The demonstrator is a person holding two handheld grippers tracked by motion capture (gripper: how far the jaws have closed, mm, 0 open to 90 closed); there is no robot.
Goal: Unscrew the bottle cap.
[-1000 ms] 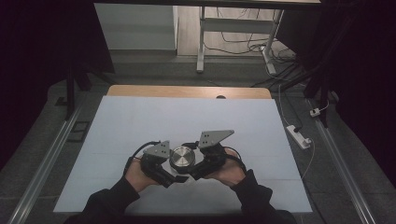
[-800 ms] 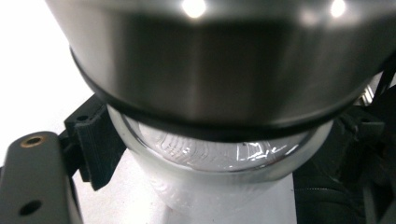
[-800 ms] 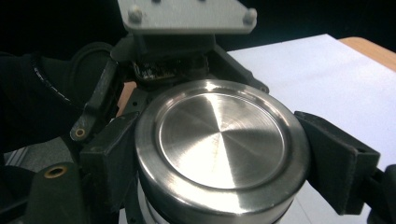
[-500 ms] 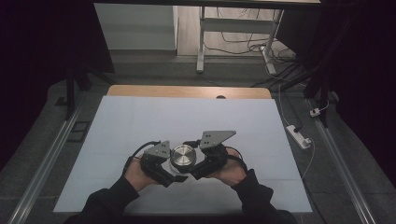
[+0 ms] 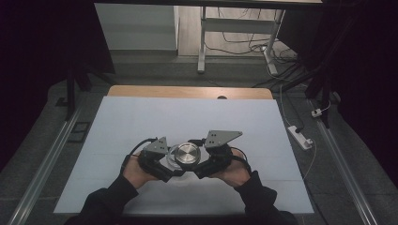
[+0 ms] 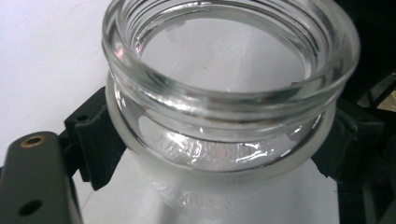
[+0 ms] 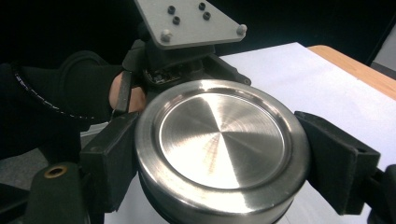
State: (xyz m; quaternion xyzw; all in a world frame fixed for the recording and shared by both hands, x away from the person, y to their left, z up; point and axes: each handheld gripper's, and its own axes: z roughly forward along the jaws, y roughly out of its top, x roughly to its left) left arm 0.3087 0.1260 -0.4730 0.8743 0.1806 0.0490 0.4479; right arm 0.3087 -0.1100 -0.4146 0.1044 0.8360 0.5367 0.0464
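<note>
Holding a glass jar (image 6: 224, 140) and a shiny metal lid (image 7: 219, 140), the two grippers sit close together near the front of the white table (image 5: 141, 117). Nothing big has changed since the earlier pictures. Both hands are in the same spot, and the lid shows as a round silver disc (image 5: 187, 153) between them, just as it did a moment ago.

The left gripper (image 5: 162, 161) pinches the jar. In the left gripper view its two black jaws press on the jar's sides, just under the thick rim. The jar's mouth is open in that view, and the white table shows through the clear glass.

The right gripper (image 5: 211, 159) pinches the lid. In the right gripper view the jaws squeeze the lid's edge from both sides, and the flat top faces up. Behind the lid, the left hand (image 7: 79, 93) in its dark sleeve and the left gripper's grey plate (image 7: 187, 21) are very near.

From the high view, the lid looks like it is right over the jar, but I cannot tell if the two are touching. A grey three-cornered plate (image 5: 223, 138) sits on top of the right gripper.
</note>
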